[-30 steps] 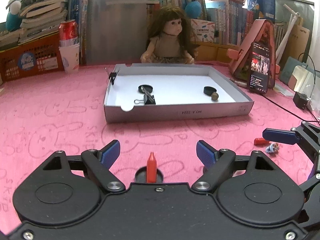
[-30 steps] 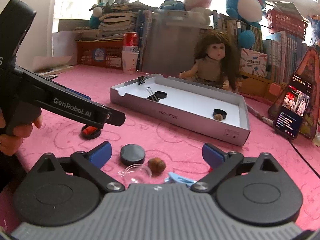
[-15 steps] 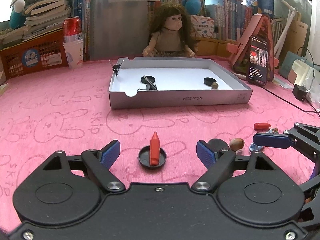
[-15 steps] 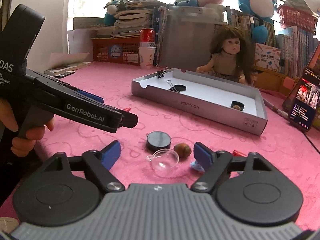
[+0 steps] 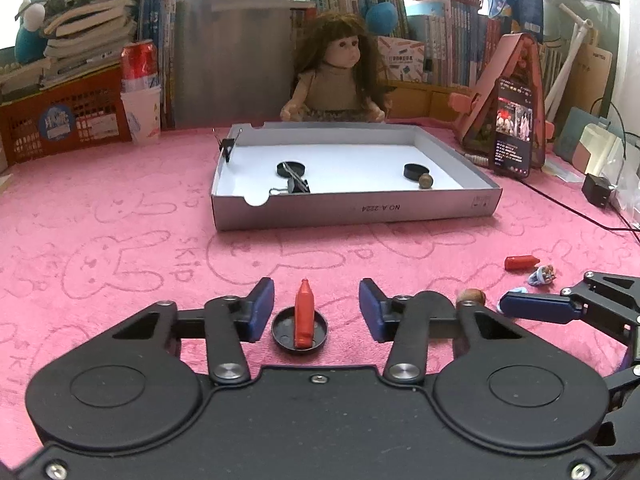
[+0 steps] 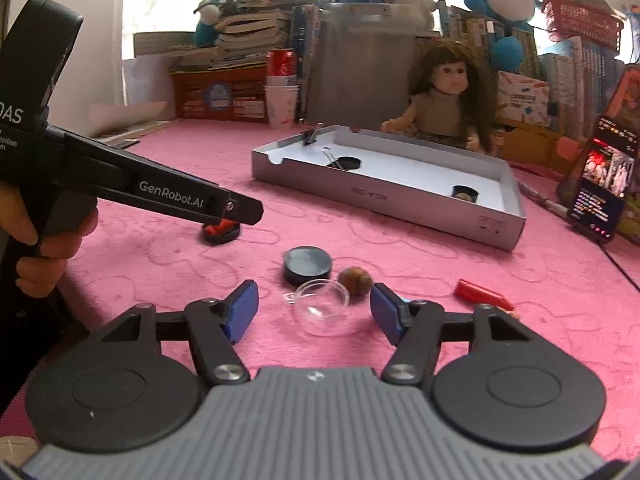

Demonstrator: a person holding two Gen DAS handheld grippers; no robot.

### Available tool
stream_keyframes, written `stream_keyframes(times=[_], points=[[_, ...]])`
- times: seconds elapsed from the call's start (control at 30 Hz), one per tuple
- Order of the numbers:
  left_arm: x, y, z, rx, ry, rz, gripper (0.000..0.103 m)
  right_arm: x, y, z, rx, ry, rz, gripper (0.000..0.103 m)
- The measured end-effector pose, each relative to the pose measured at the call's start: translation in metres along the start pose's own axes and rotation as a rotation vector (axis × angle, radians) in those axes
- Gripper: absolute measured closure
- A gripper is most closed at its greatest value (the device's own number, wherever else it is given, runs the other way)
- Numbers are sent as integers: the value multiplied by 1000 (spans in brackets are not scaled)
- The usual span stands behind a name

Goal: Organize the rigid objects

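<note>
Shallow grey cardboard box lid (image 5: 352,210), white inside, sits mid-cloth toward the far edge of the pink-covered table (image 5: 120,240). Inside: two black round caps (image 5: 291,169), black binder clips, a brown nut (image 5: 425,181). On the cloth near the front edge: red crayon (image 5: 304,314) lying in an upturned black cap (image 5: 299,334); black disc cap (image 6: 307,265), brown nut (image 6: 355,281), clear plastic dome (image 6: 320,307) clustered together; second red crayon (image 6: 482,294) lying flat to their right.

Pink bunny-patterned cloth (image 5: 120,240), grey box (image 5: 360,210), red crayon (image 5: 304,312) in black lid (image 5: 282,334).
</note>
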State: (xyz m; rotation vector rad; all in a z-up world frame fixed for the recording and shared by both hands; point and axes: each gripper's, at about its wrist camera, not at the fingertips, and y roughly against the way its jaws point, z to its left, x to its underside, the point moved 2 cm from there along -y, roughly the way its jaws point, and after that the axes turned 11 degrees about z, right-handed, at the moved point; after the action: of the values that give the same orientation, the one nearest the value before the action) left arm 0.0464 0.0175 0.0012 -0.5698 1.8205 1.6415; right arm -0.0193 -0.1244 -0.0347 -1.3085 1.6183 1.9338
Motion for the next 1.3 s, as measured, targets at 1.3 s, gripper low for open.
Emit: stream_keyframes(times=[1.3], points=[[-32,-7,-2,42,54,11,95,-31,-3,-36,51,-162,-15,63]])
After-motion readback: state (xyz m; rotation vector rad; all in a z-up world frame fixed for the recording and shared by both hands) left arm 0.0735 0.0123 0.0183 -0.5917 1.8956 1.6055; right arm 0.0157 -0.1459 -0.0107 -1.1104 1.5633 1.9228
